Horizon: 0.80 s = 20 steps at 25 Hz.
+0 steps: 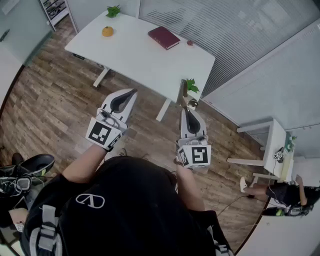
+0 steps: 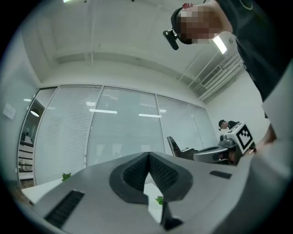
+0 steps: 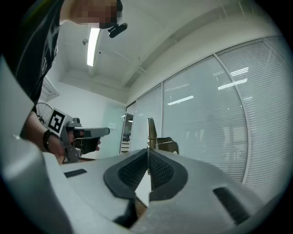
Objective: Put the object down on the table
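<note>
Both grippers are held over the wood floor, short of the white table (image 1: 140,57). My right gripper (image 1: 188,111) is shut on a thin brass-coloured object (image 3: 150,132); its narrow edge stands up from between the pads in the right gripper view, where the gripper (image 3: 148,157) points at a glass wall. In the head view the object (image 1: 184,92) rises beside the table's near corner, with green leaves (image 1: 192,86) next to it. Whether the leaves belong to it I cannot tell. My left gripper (image 1: 131,93) is shut with nothing between its pads (image 2: 137,173).
On the table lie an orange fruit (image 1: 107,31), a red book (image 1: 163,37), a small plant (image 1: 113,10) and a small dark item (image 1: 190,43). A low white stand (image 1: 272,142) and another person (image 1: 285,194) are at the right. Shoes (image 1: 30,165) lie at the left.
</note>
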Available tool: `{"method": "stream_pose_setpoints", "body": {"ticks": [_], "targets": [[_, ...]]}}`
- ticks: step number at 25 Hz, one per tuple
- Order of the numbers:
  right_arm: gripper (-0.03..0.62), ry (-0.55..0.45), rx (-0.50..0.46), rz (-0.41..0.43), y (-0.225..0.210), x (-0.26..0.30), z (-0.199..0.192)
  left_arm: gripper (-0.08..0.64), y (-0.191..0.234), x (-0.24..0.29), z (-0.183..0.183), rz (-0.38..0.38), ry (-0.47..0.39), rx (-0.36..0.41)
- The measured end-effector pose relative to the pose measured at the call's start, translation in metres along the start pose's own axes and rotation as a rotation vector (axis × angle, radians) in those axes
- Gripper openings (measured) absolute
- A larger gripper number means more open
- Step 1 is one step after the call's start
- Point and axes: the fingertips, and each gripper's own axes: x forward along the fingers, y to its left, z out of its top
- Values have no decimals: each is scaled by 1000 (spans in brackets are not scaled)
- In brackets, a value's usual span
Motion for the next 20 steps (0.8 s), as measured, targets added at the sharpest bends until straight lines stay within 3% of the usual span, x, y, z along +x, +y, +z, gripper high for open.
{"method": "stream_pose_setpoints", "body": {"ticks": [6,13,20], "targets": [[5,-12,3,12,0,0,1,5,-2,2,-2,-5,-1,3],[6,-30,71,35,-5,1,0,5,-5,4,-6,-5,1,-11],[6,-34,103,79,-22,8,-12,5,-9,19,-16,28,21,-6]]}}
